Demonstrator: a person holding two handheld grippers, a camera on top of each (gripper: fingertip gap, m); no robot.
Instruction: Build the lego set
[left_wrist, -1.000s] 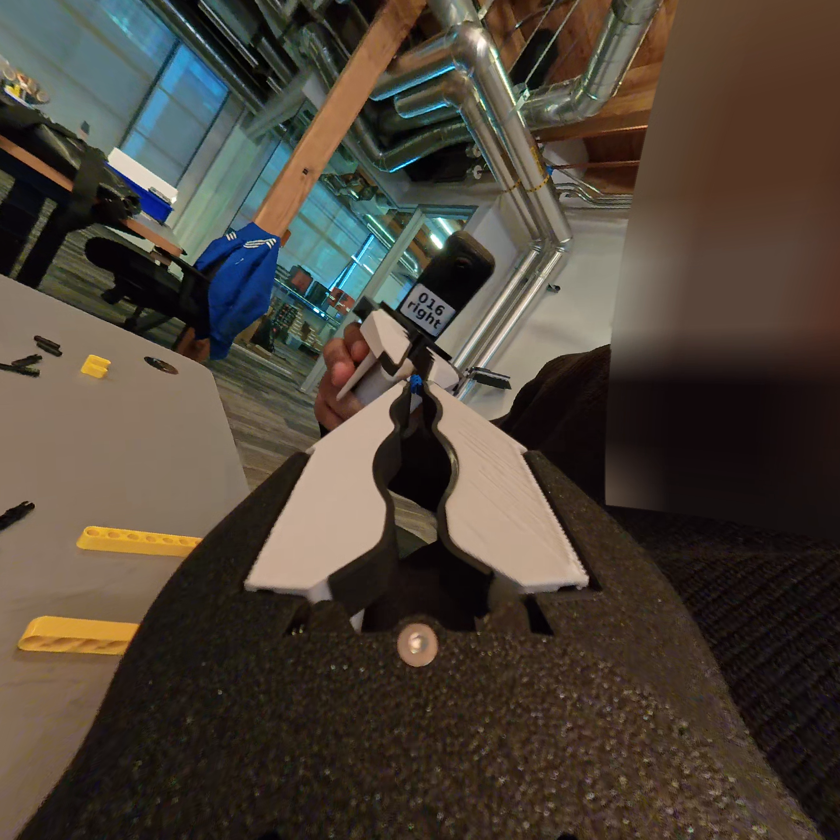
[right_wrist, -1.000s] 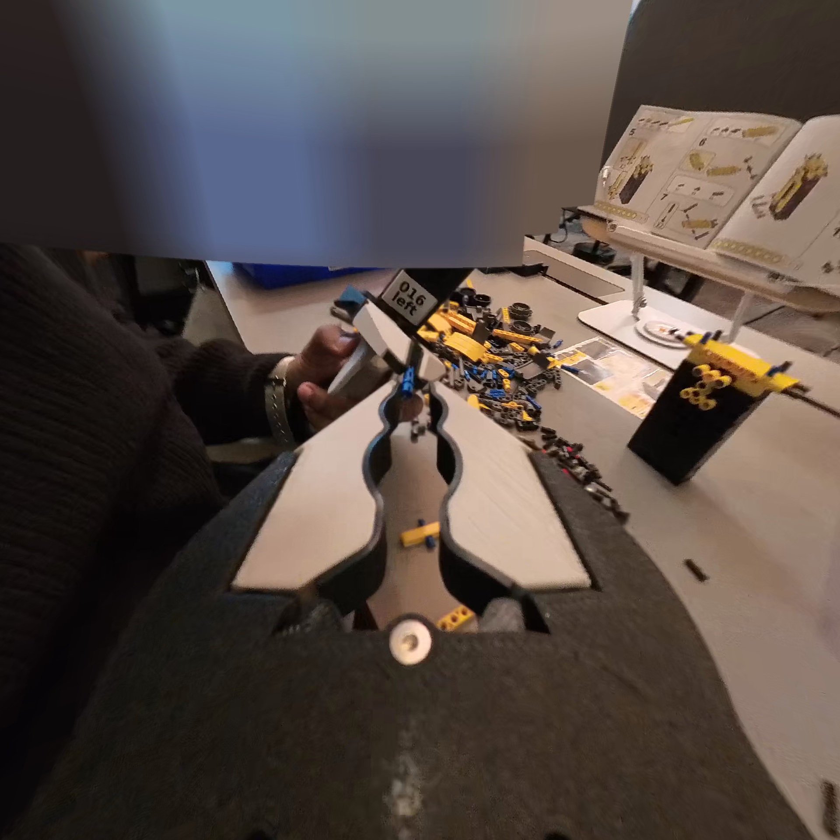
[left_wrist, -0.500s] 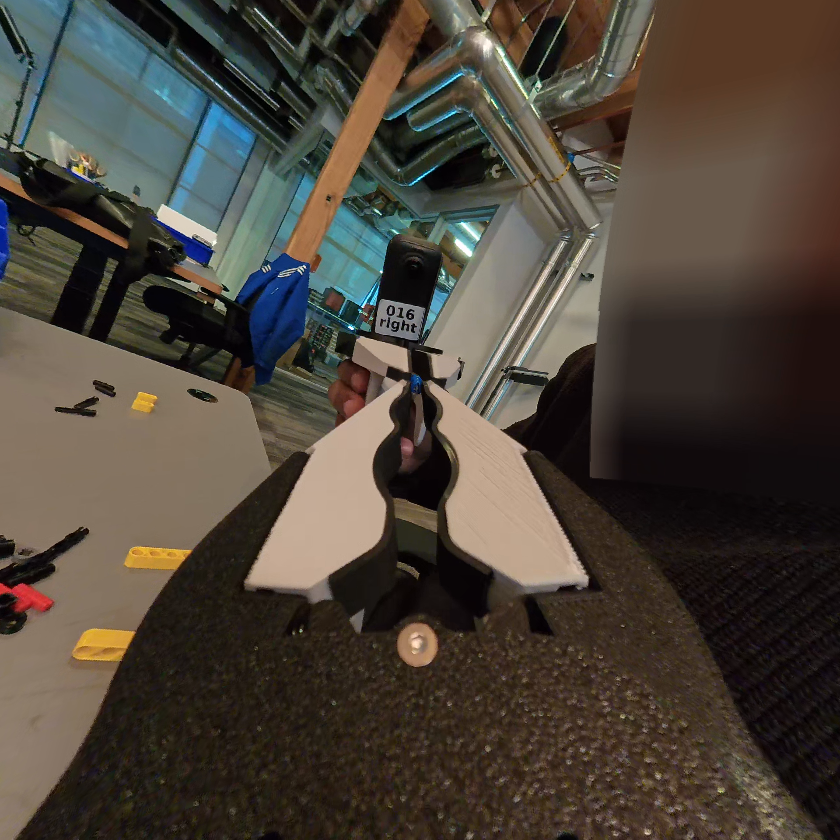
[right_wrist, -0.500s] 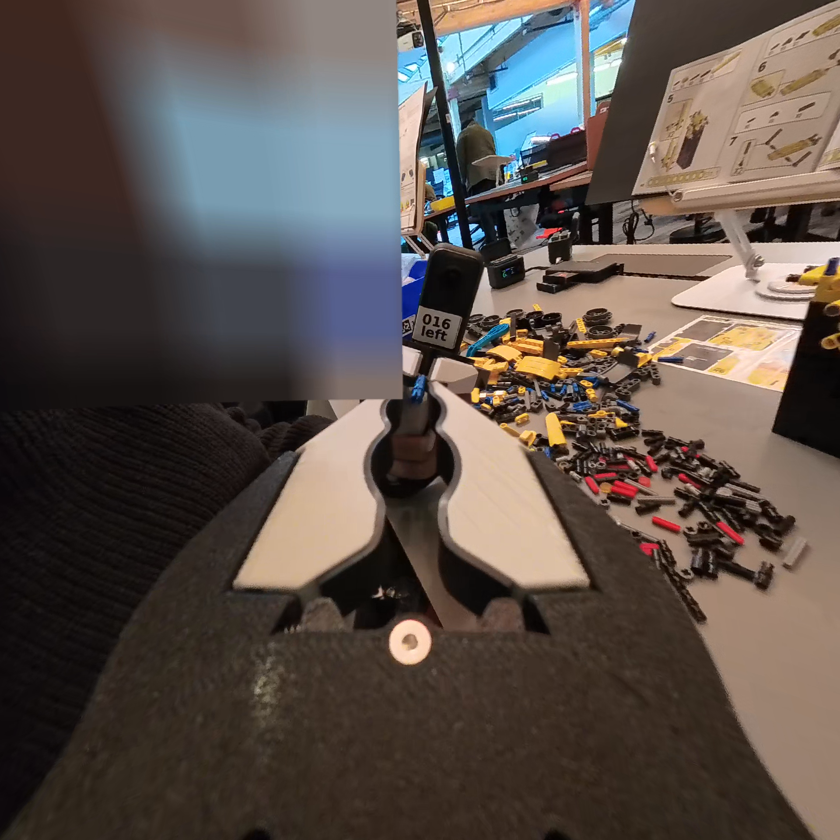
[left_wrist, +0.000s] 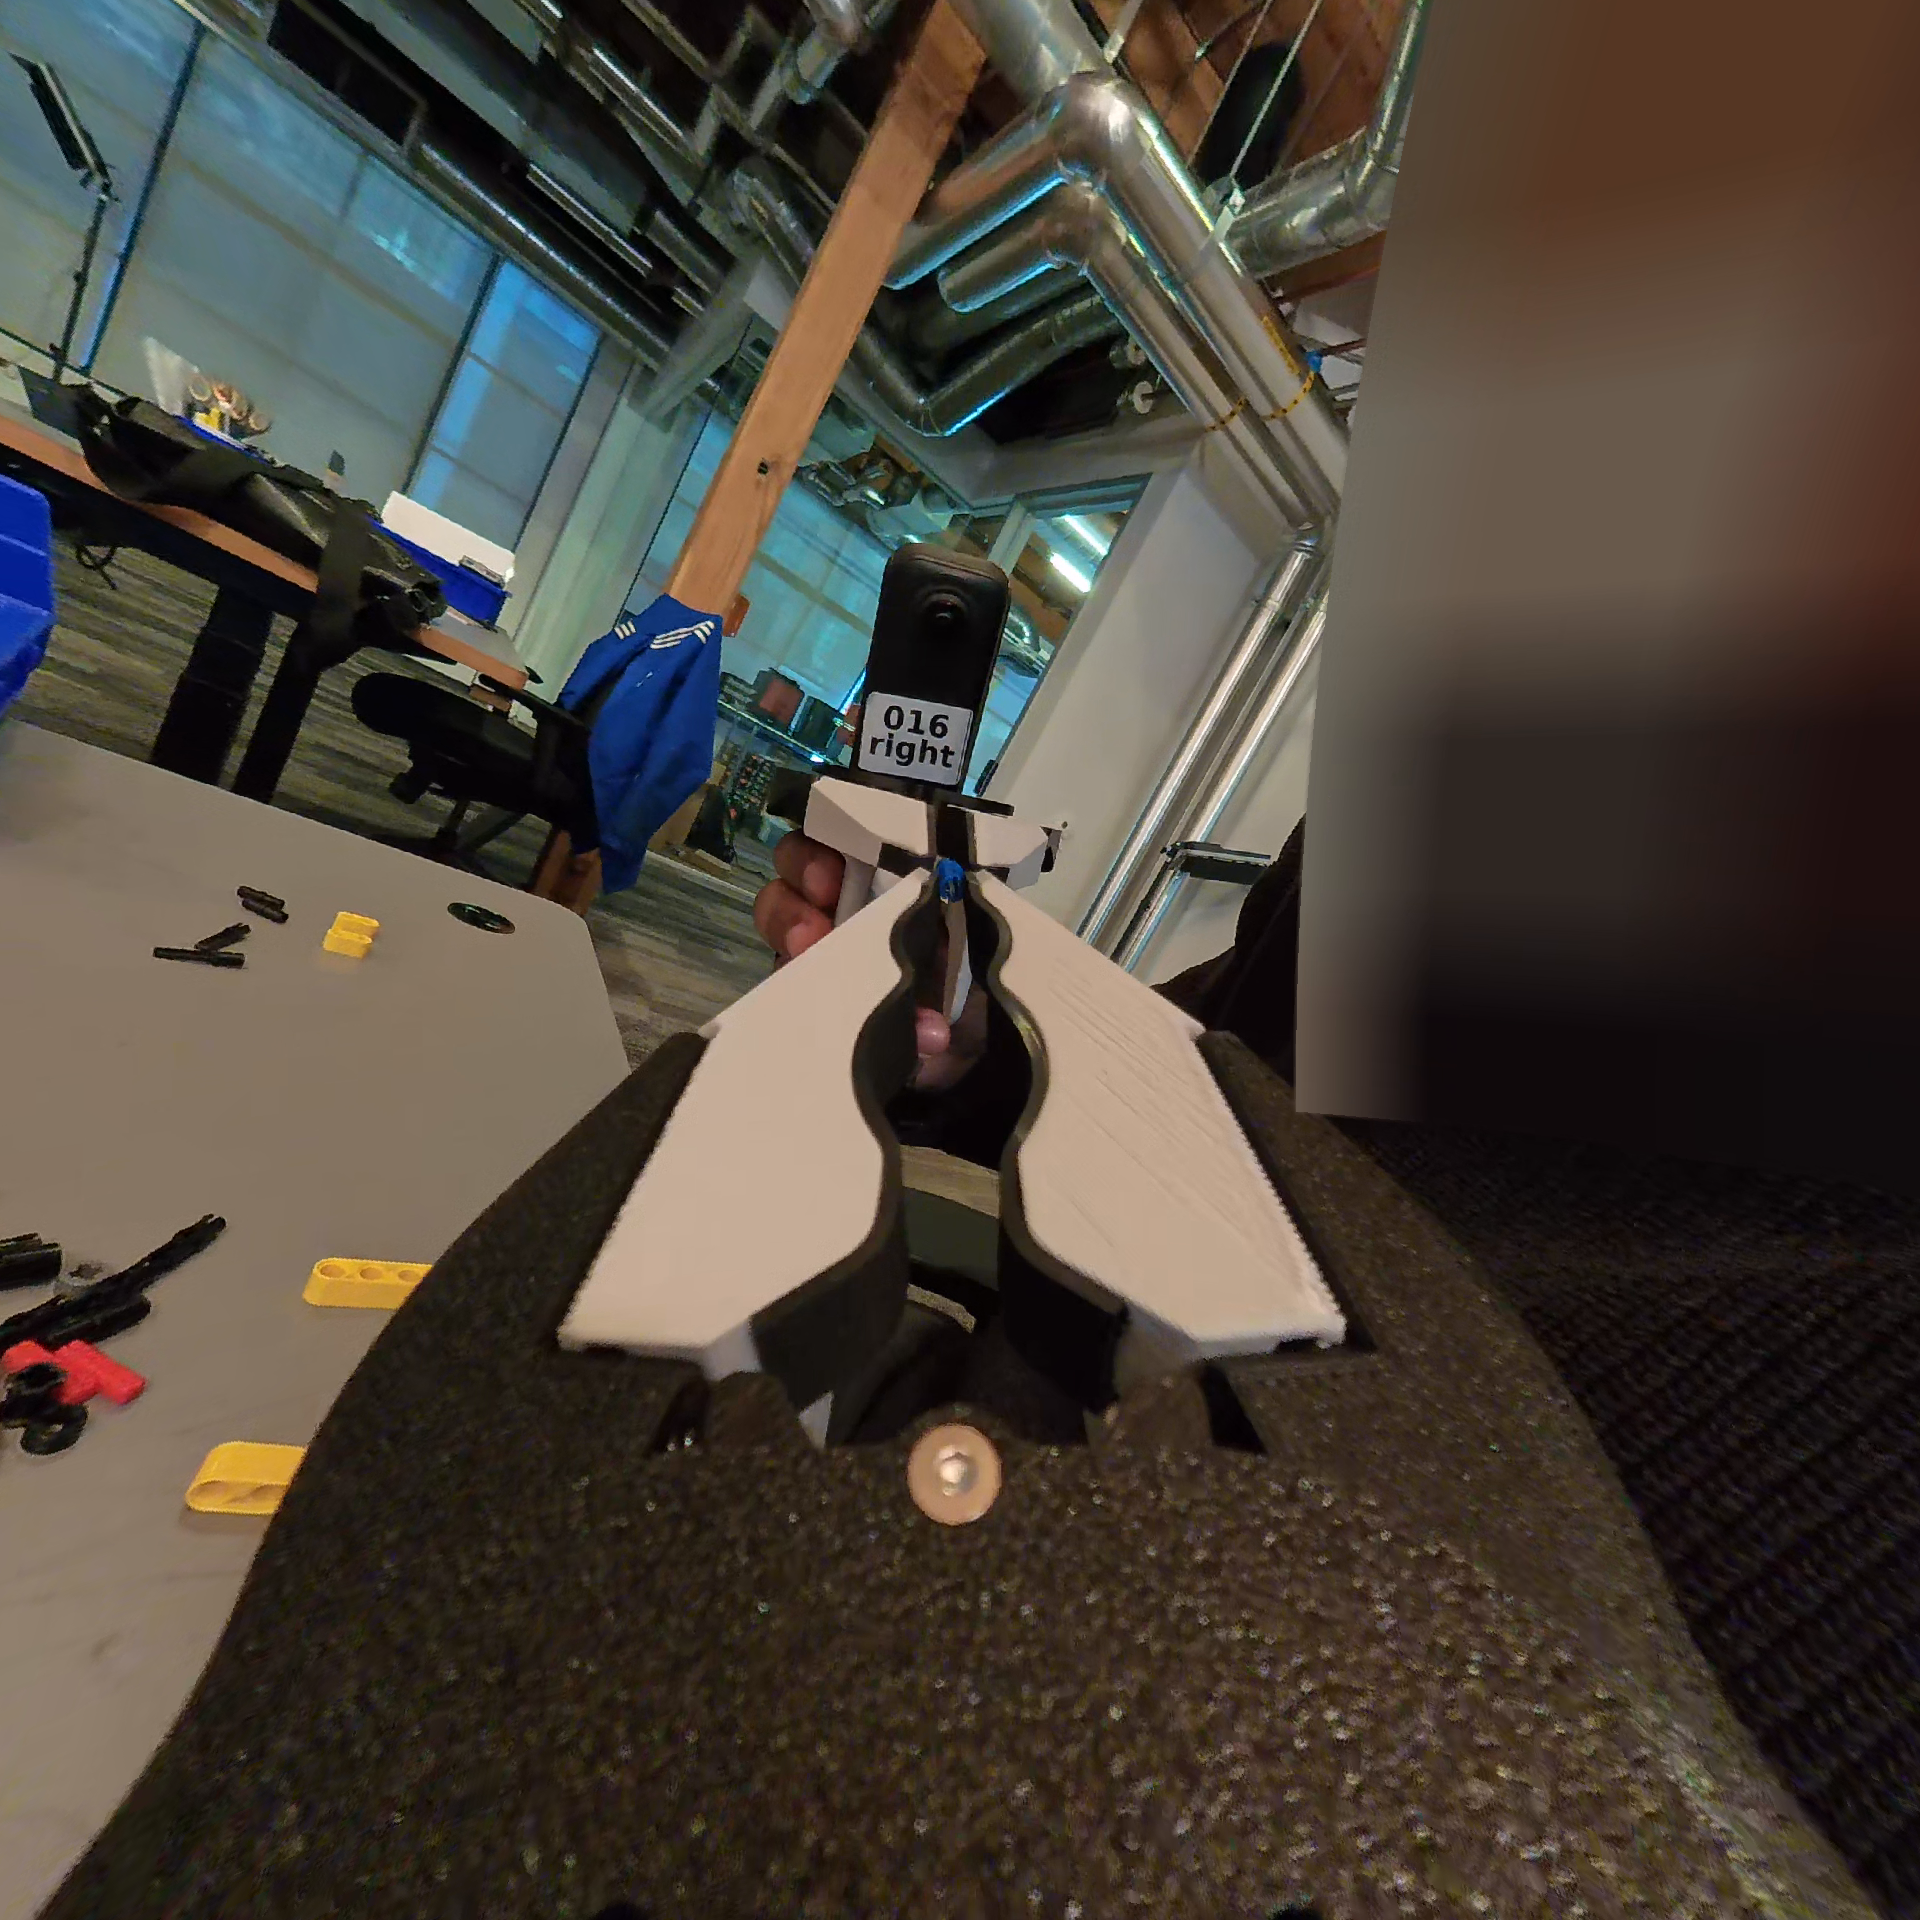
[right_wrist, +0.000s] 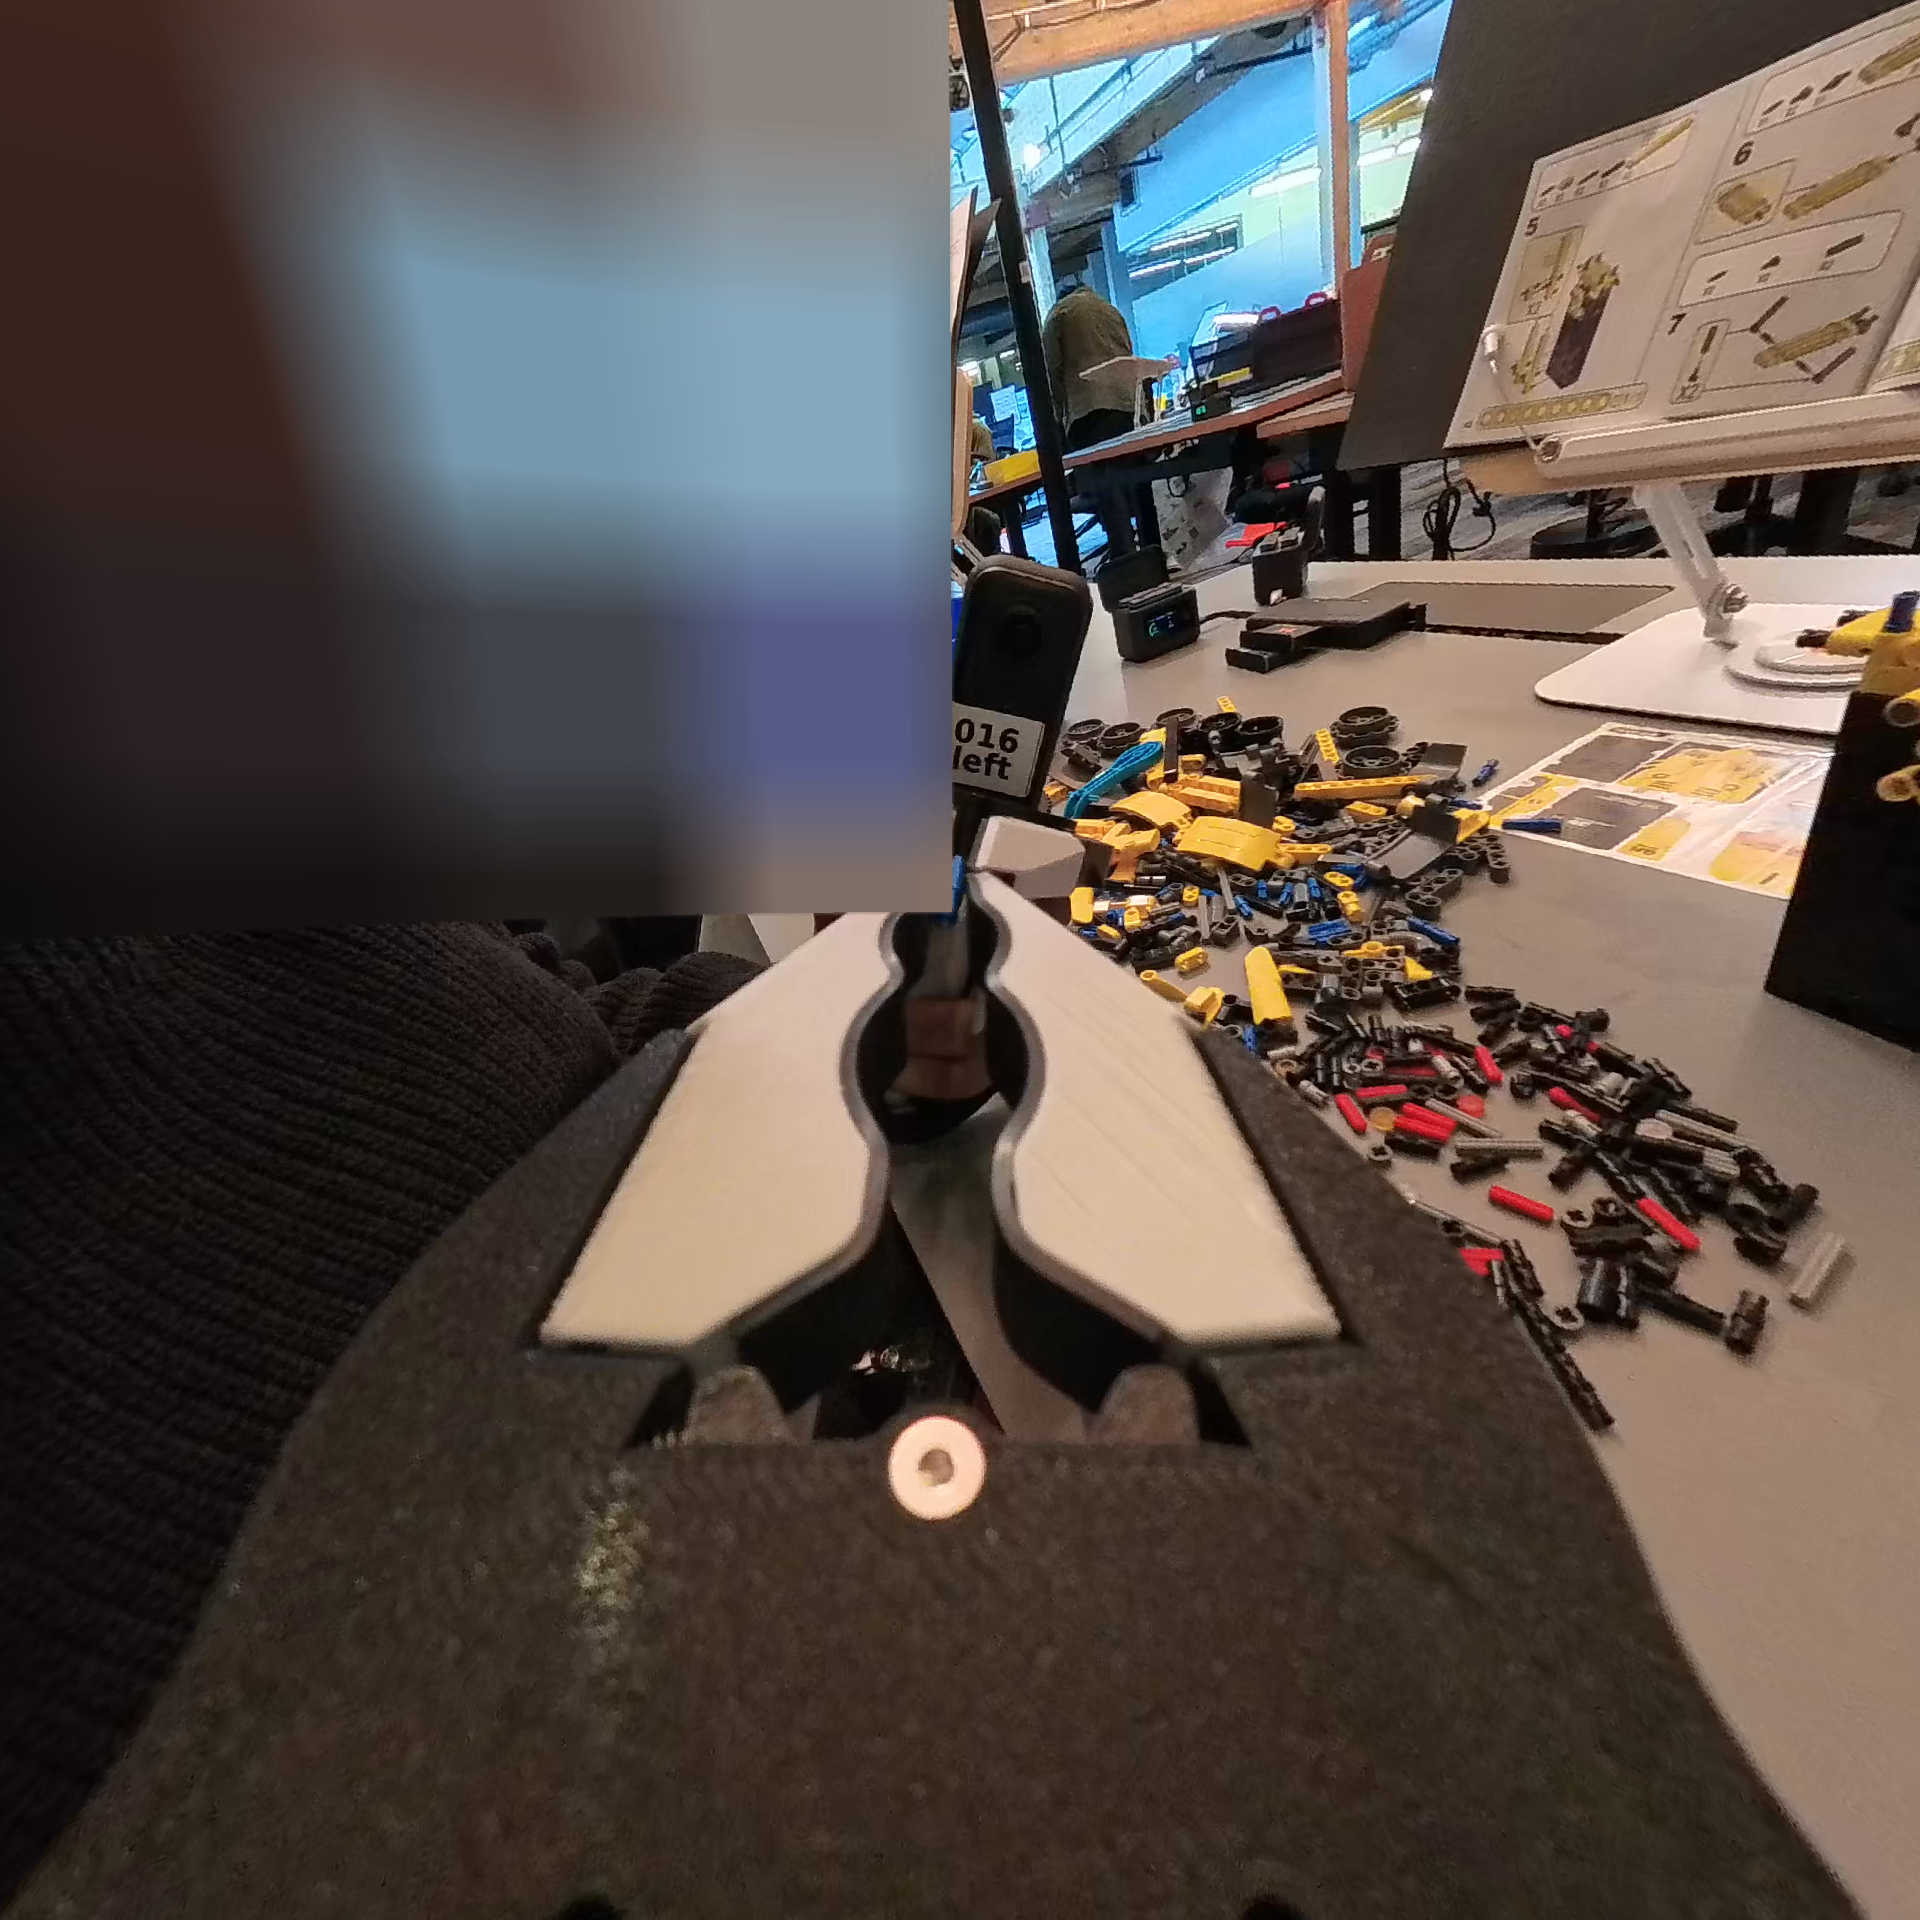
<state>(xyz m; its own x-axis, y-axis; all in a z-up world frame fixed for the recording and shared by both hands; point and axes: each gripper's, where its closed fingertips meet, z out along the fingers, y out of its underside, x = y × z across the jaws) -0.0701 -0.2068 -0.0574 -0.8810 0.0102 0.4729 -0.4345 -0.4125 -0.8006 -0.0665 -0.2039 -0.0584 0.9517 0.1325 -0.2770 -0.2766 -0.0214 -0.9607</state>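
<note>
My two grippers face each other tip to tip above the table's near edge, in front of a person in a dark sweater (right_wrist: 260, 1143). In the left wrist view my left gripper (left_wrist: 945, 896) is shut, with a small blue pin (left_wrist: 947, 879) pinched at its tips. The right gripper's white body (left_wrist: 862, 821) and black camera (left_wrist: 940, 644) stand straight behind it. In the right wrist view my right gripper (right_wrist: 964, 902) is shut on the same blue pin (right_wrist: 958, 896). The left gripper's camera (right_wrist: 1013, 665) is just beyond. A hand shows through each jaw gap.
A grey table (left_wrist: 260, 1091) holds yellow beams (left_wrist: 364, 1280), a red piece (left_wrist: 78, 1371) and black pins. To the right lie a pile of yellow, black and blue parts (right_wrist: 1299, 883) and red and black pins (right_wrist: 1558, 1143). An instruction booklet on a stand (right_wrist: 1714, 260) and a black-and-yellow assembly (right_wrist: 1860, 862) stand far right.
Both grippers have swung and levelled while staying tip to tip on the blue pin. The other gripper's camera now stands upright in each view, and more of the parts pile shows.
</note>
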